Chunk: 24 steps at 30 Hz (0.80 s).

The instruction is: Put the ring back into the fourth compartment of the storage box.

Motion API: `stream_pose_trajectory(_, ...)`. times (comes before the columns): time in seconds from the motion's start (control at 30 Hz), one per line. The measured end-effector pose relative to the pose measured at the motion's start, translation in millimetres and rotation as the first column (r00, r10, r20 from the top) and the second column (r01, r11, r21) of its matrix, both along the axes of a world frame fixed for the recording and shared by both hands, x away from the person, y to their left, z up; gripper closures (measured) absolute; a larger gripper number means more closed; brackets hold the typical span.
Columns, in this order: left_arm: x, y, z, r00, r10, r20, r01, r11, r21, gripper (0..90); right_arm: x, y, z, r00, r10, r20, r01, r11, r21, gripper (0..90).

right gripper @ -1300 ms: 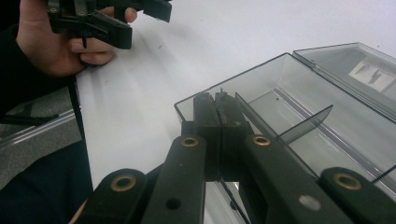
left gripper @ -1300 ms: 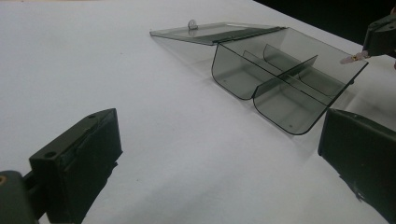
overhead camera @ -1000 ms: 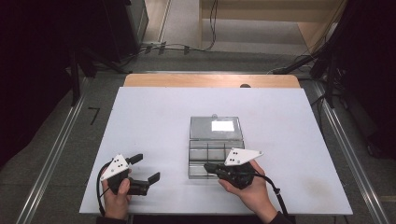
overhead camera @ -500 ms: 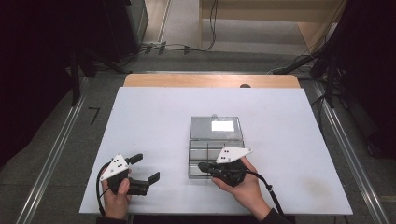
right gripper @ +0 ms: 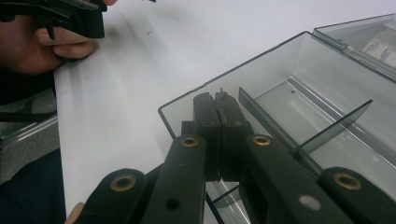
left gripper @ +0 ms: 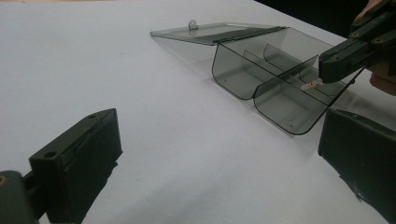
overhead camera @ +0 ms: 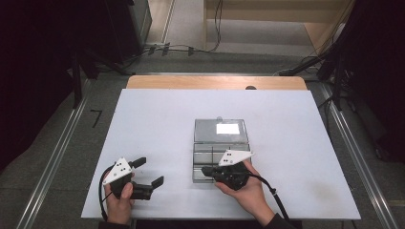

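Easing a pinched piece into the clear box

Right gripper (overhead camera: 204,170) jaws, clenched on a small pale piece (left gripper: 310,84), have edged over the box (overhead camera: 210,155), its near compartment just beneath their tips, so release looks next. Left gripper (overhead camera: 152,171) jaws stand released, well apart from it.

Right gripper (right gripper: 217,100): black fingers (right gripper: 205,116), brass-ringed screws behind them, grey three-cornered plate on top, black cable trailing. Dark sleeve (overhead camera: 279,222).
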<state>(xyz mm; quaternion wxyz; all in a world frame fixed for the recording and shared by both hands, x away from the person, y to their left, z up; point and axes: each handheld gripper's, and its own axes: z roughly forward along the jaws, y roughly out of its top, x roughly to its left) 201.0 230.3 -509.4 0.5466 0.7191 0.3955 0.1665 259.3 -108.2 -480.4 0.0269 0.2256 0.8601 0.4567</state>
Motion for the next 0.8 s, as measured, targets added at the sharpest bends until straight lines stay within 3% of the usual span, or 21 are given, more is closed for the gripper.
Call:
stream_pose_trajectory(0.67, 0.6, -0.1, 0.0, 1.0000, -0.003, -0.001, 0.003, 1.0000, 0.002, 0.0, 2.5, 1.7, -7.3, 0.9992, -0.001, -0.040, 0.001, 1.000, -0.012, 86.9)
stream_pose_trajectory(0.8, 0.3, -0.2, 0.0, 1.0000, -0.002, 0.000, 0.002, 1.0000, 0.001, 0.0, 3.6, -0.5, -6.4, 0.9986, -0.004, -0.052, 0.004, 1.000, 0.004, 82.7)
